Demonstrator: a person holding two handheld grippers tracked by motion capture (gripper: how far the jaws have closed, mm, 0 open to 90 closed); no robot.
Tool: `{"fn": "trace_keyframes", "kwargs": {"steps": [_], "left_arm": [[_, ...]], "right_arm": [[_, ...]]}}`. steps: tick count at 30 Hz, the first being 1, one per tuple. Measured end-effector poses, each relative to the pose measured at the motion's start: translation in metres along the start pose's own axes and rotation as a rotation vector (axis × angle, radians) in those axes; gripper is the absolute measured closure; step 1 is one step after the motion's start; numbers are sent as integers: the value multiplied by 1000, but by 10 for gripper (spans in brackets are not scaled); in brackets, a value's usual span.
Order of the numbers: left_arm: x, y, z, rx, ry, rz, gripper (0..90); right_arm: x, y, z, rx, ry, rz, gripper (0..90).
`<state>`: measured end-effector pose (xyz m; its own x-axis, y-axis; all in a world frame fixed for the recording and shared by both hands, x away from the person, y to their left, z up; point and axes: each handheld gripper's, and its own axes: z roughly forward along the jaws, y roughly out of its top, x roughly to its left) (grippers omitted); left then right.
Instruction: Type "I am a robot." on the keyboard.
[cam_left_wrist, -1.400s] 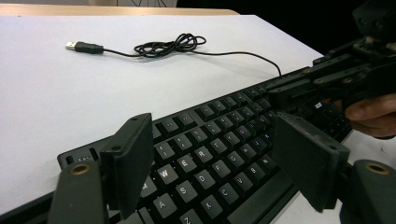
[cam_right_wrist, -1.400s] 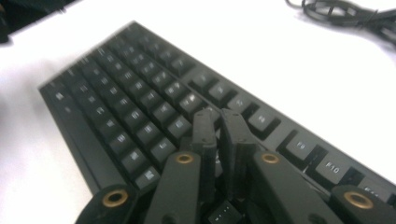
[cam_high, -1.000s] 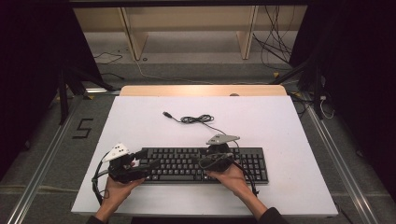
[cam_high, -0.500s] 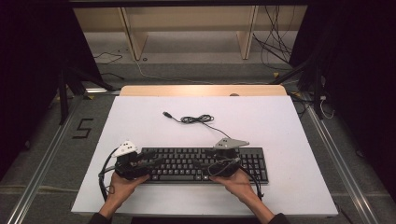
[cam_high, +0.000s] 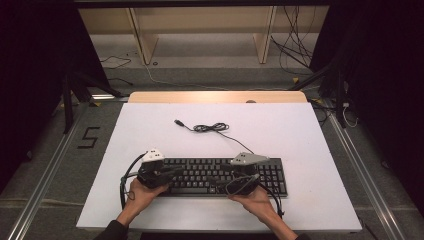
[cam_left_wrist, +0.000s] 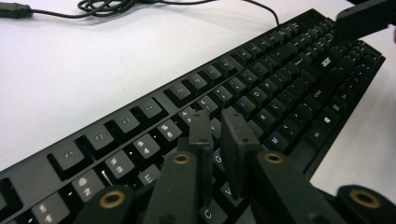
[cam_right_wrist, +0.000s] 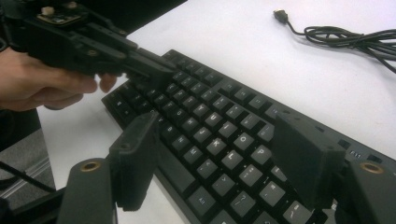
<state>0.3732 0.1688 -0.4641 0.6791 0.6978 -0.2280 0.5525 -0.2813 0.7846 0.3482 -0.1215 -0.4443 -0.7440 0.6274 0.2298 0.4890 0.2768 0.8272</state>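
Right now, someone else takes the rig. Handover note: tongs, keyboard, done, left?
Left tongs: jaws have just been closing, now nearly together with nothing between them, tips low over the letter keys at the left end of the keyboard.
Right tongs: jaws have just been opening, wide apart over the keys farther right, holding nothing.
Keyboard lies flat near the front edge of the white table; its cable is coiled behind it, plug loose.
Done: both tongs brought over the keys.
Left: probably key presses with the left tips; cannot tell which key.
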Motion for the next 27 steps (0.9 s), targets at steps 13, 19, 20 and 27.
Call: {"fn": "trace_keyframes", "kwargs": {"steps": [13,19,20,27], "left_arm": [[1,4,17,57,9,3,888],[3,3,21,78,16,3,888],[3,2,22,82,18,5,889],[3,-1,26,99,35,0,890]], "right_arm": [[3,-3,-2,-2,8,-3,309],[4,-3,-3,-8,10,-6,304],[4,-3,-3,-9,10,-7,304],[5,-3,-3,-8,13,-10,304]]}}
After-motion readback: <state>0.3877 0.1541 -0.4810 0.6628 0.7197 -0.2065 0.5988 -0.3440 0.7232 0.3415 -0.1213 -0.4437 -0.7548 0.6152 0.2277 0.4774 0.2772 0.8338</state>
